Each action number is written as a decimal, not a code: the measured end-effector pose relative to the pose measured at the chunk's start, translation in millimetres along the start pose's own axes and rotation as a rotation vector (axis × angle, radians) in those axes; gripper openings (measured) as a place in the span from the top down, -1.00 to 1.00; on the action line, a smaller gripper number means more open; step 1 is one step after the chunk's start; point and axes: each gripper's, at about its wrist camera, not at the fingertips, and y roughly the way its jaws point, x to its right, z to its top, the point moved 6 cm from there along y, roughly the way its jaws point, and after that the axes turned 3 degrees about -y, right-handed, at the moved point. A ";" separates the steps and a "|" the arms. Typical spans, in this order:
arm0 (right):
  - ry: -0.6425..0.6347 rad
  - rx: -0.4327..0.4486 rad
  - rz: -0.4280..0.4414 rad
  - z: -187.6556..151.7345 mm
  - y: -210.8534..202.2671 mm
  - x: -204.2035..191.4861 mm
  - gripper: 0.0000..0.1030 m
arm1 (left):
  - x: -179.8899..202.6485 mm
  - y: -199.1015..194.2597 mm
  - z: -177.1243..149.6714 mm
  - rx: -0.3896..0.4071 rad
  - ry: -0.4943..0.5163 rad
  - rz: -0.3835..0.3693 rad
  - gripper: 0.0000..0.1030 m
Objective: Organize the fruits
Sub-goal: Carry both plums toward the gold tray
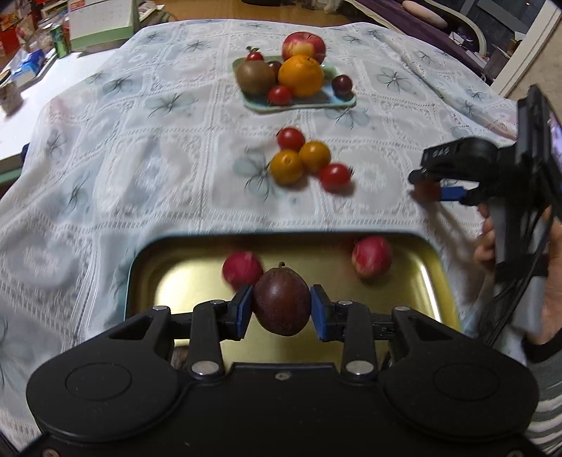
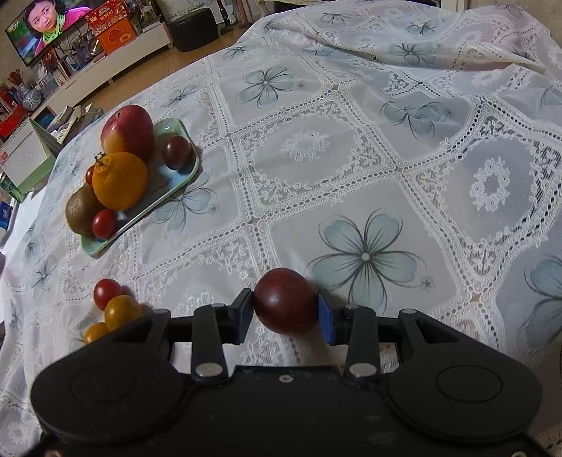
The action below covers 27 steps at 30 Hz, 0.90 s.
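Observation:
My left gripper is shut on a dark purple passion fruit and holds it above a gold metal tin that holds two red fruits. My right gripper is shut on a dark red plum just above the tablecloth; it also shows at the right of the left wrist view. A green tray carries an apple, an orange, a kiwi, cherry tomatoes and a plum. Two red tomatoes and two small oranges lie loose mid-table.
A lace flowered tablecloth covers the table. A calendar, a can and boxes stand at the far left. A television is on across the room. The person's hand holds the right gripper.

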 end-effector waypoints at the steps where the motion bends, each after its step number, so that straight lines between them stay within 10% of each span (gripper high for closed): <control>1: -0.001 -0.002 0.005 -2.4 -3.4 0.0 0.24 | -2.0 -0.7 -5.2 0.002 -0.005 0.001 0.16; 13: -0.127 0.019 0.110 -33.2 -85.3 -19.6 0.24 | -17.8 -13.2 -37.5 0.041 -0.057 0.033 0.16; 27: -0.242 -0.159 0.164 -104.7 -112.5 -23.3 0.24 | -15.2 -7.4 -50.4 0.041 -0.066 0.061 0.16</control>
